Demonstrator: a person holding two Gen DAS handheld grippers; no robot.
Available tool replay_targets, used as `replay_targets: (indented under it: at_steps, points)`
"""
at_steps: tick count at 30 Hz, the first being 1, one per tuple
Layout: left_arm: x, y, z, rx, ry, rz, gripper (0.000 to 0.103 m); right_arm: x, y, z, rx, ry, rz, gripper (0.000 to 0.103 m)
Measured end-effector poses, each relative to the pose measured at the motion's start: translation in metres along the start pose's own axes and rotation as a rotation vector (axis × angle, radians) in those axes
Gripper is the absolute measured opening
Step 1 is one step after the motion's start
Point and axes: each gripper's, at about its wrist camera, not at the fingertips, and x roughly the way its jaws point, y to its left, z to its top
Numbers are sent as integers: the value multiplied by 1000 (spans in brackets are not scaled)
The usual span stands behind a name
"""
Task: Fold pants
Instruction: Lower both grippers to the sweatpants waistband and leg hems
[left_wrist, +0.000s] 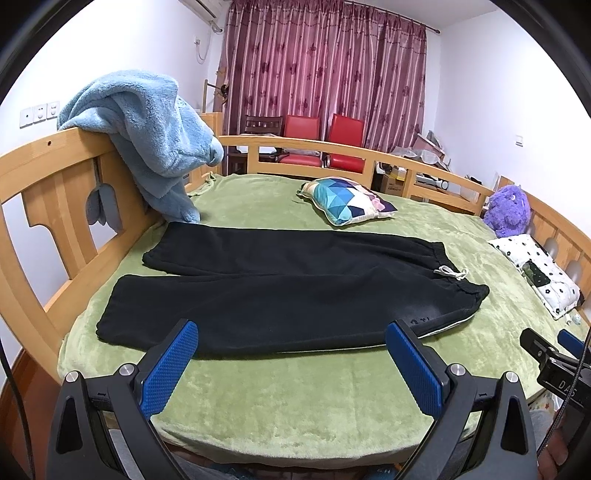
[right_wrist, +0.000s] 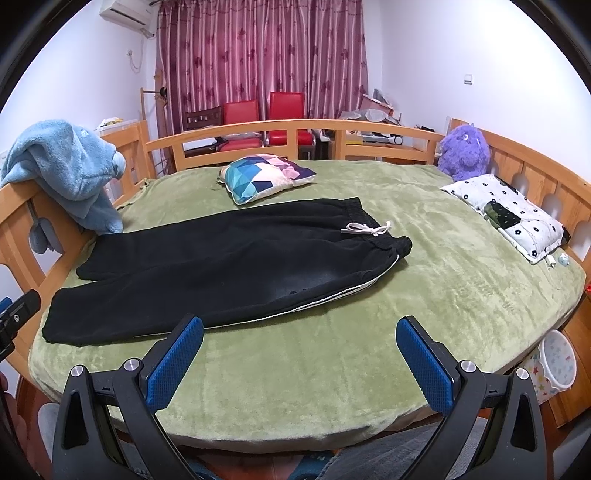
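Observation:
Black pants (left_wrist: 280, 291) lie flat on the green bed cover (left_wrist: 295, 398), both legs side by side pointing left, waistband with a white drawstring (left_wrist: 451, 273) at the right. A white stripe runs along the near edge. They also show in the right wrist view (right_wrist: 207, 266). My left gripper (left_wrist: 291, 332) is open and empty, held above the near edge of the pants. My right gripper (right_wrist: 300, 328) is open and empty, above the bed cover just in front of the pants. The right gripper's tip also shows in the left wrist view (left_wrist: 546, 350).
A colourful pillow (left_wrist: 347, 199) lies behind the pants. A floral pillow (left_wrist: 539, 273) and a purple plush toy (left_wrist: 508, 210) sit at the right. A blue blanket (left_wrist: 147, 133) hangs over the wooden bed rail (left_wrist: 44, 177) at left. A star-patterned bin (right_wrist: 554, 365) stands beside the bed.

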Motion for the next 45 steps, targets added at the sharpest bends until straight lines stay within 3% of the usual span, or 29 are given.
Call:
replay_targets:
  at_steps: [5,8,16,20,23,30,35,40,45]
  points:
    - [19,8,2,-11,5,37,103,9,-7,3,26,-9,-31,103]
    - [37,18,-1,-17,20,70,102,23,-15,4,43,-21,18,103]
    - [113,53,-19,-69,165,106,102,95,-39,-5,108,48,96,102]
    - [147,72,-34,-61,218,164,100,147,-52,-11,141,126,65,73]
    - [172,87,-43,-103,269,175,99,189,-55,-12,138,186,76,66]
    - [215,107,-54,-168,305,195,99,262,-35,8,65,174,111,66]
    - [229,112,-57,-184,311,181,99,318,-17,-7,-21,296,67,66]
    - [236,114,-64,-199,330,153,99,313,-22,-47,-37,310,57,72]
    - [235,122,-75,-221,341,140,99,301,-44,-53,70,329,141,75]
